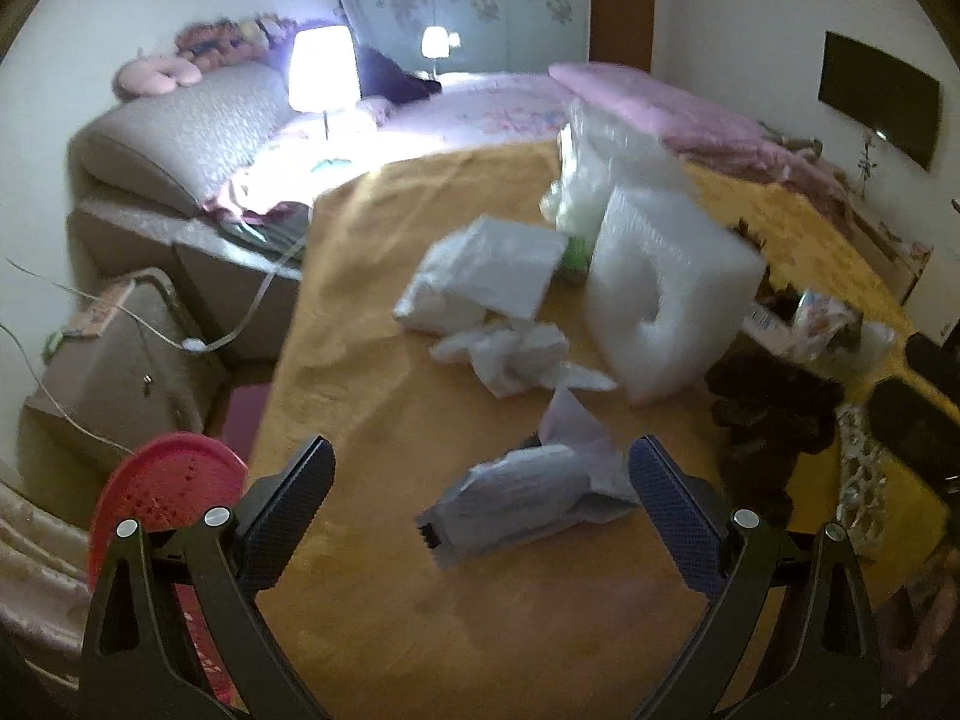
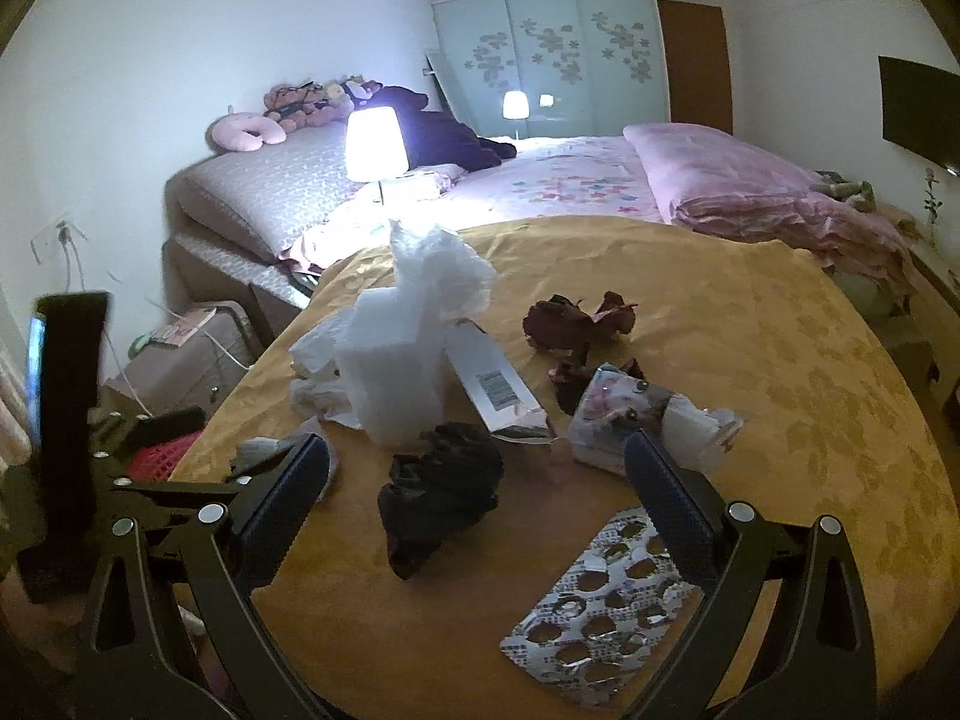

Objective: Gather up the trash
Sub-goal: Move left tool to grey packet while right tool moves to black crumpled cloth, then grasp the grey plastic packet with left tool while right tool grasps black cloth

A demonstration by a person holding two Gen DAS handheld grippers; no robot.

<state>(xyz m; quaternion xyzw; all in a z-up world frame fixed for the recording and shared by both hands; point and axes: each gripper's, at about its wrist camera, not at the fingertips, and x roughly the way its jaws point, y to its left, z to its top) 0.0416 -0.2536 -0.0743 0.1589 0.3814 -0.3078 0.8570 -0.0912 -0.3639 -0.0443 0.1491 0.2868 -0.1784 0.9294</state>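
Observation:
Trash lies on a yellow cloth (image 1: pixel 390 396). In the left wrist view my left gripper (image 1: pixel 483 480) is open around a grey foil pouch (image 1: pixel 528 495), with crumpled white tissue (image 1: pixel 516 354), a white packet (image 1: pixel 486 273) and a white foam block (image 1: pixel 666 300) beyond. In the right wrist view my right gripper (image 2: pixel 477 477) is open over a crumpled black bag (image 2: pixel 441 495). An empty pill blister sheet (image 2: pixel 600 612) lies under its right finger. The foam block (image 2: pixel 390 366), a flat box (image 2: pixel 492 387), dried dark red flowers (image 2: pixel 576 321) and a patterned wrapper (image 2: pixel 624 408) lie ahead.
A red basket (image 1: pixel 162 486) sits below the cloth's left edge, also in the right wrist view (image 2: pixel 159 456). A bed (image 2: pixel 570 186) with a lit lamp (image 2: pixel 375 144) stands behind. A bedside cabinet (image 1: pixel 120 354) with cables is at the left.

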